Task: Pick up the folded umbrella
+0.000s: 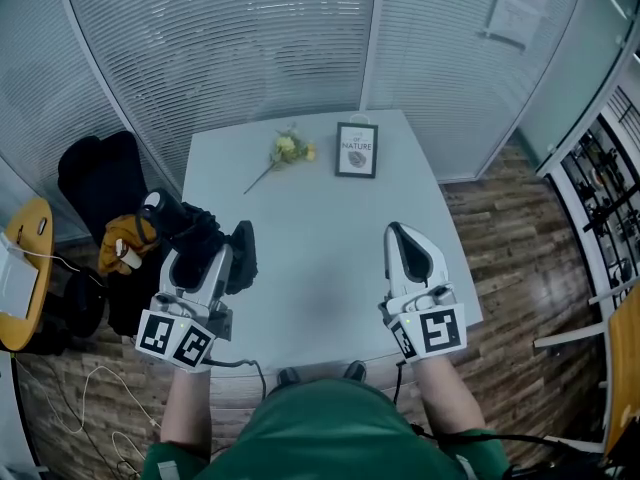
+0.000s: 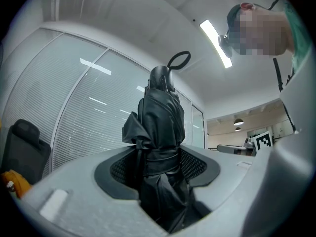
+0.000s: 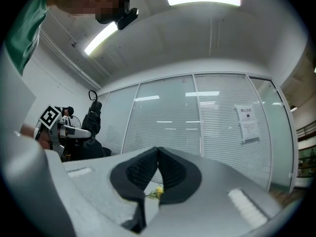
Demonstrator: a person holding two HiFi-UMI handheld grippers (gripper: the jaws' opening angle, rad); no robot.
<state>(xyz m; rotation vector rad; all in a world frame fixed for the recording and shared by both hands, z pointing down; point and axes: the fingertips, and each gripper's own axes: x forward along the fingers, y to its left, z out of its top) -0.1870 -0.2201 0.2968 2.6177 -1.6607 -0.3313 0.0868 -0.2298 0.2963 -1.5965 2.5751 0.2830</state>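
The folded black umbrella (image 2: pixel 159 132) stands upright between the jaws of my left gripper (image 2: pixel 158 164), which is shut on its strapped middle; its wrist loop sticks up on top. In the head view the umbrella (image 1: pixel 190 226) is held over the white table's (image 1: pixel 320 218) left edge by my left gripper (image 1: pixel 232 253). My right gripper (image 1: pixel 402 236) hovers over the table's right front part, its dark pads (image 3: pixel 170 169) together with nothing between them. From the right gripper view the umbrella (image 3: pixel 94 117) shows far left.
A yellow flower (image 1: pixel 288 150) and a small framed sign (image 1: pixel 357 150) lie at the table's far side. A black chair (image 1: pixel 100 173) with a yellow thing (image 1: pixel 125 243) stands left of the table, next to a round wooden table (image 1: pixel 25 268). Glass partitions run behind.
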